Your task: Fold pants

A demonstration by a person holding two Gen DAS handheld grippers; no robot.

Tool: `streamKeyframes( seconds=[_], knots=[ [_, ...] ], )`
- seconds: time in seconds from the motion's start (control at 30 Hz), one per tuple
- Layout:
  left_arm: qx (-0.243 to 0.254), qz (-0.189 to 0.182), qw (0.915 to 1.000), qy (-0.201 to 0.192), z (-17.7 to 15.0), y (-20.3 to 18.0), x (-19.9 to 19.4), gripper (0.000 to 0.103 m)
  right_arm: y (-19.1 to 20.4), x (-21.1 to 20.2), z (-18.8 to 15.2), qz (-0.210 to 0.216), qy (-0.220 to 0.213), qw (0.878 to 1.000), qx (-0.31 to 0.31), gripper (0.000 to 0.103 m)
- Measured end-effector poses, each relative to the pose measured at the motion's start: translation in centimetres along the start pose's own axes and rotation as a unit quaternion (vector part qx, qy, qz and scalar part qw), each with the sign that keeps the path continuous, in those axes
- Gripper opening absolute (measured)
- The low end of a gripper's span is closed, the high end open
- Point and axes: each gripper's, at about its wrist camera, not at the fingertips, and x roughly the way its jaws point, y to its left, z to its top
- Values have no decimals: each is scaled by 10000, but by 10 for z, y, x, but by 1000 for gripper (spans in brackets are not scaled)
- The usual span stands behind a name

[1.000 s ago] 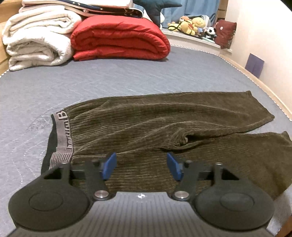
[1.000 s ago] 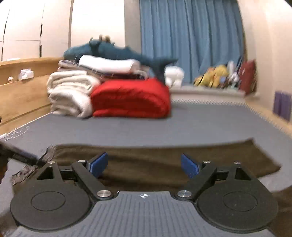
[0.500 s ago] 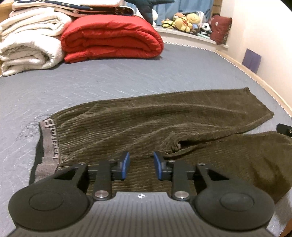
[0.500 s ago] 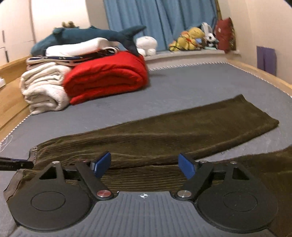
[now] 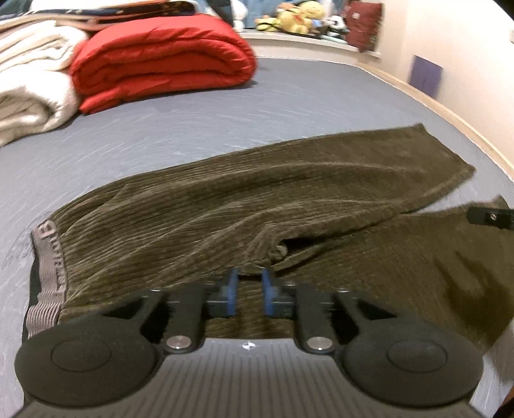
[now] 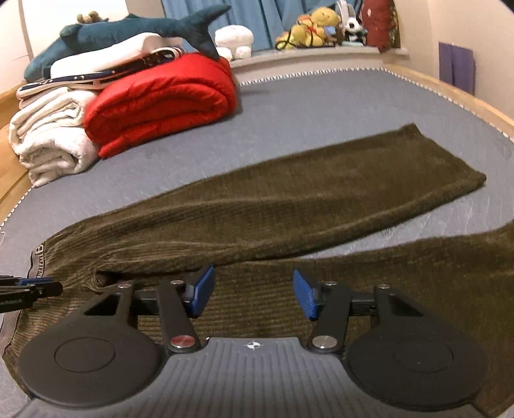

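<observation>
Dark olive corduroy pants (image 5: 257,205) lie flat on the grey bed, grey waistband (image 5: 48,254) at the left, both legs running right. They also show in the right wrist view (image 6: 289,205). My left gripper (image 5: 249,289) hovers over the near leg just below the crotch fold, its blue pads narrowed to a small gap with no cloth between them. My right gripper (image 6: 252,289) is open and empty over the near leg. The tip of the right gripper shows at the right edge of the left wrist view (image 5: 491,217).
A folded red duvet (image 6: 160,99), white blankets (image 6: 51,141) and a plush shark (image 6: 122,32) are stacked at the far left of the bed. Stuffed toys (image 6: 318,25) sit on the sill. The bed's wooden edge (image 5: 449,119) runs along the right.
My left gripper's jaws have closed from wide open to a narrow gap and moved towards the crotch fold. My right gripper has tilted down over the near leg, still open.
</observation>
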Motion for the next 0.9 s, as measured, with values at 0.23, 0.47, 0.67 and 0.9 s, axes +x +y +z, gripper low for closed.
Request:
streamKeyframes(
  seconds=[0.23,0.47,0.67,0.9],
  knots=[
    [532,-127,9979,-360,11,-2,-2,0,2,3,-2,122,166,9998,9,53],
    [269,44,9987,-438,41,60,27,2,6,5,2,284,199,9994,45,40],
    [284,399,9987,-134,68,124,79,6,8,10,3,440,299,9986,8,21],
    [405,688,9968,14,101,172,133,51,10,16,1,425,539,9976,-23,22]
  ],
)
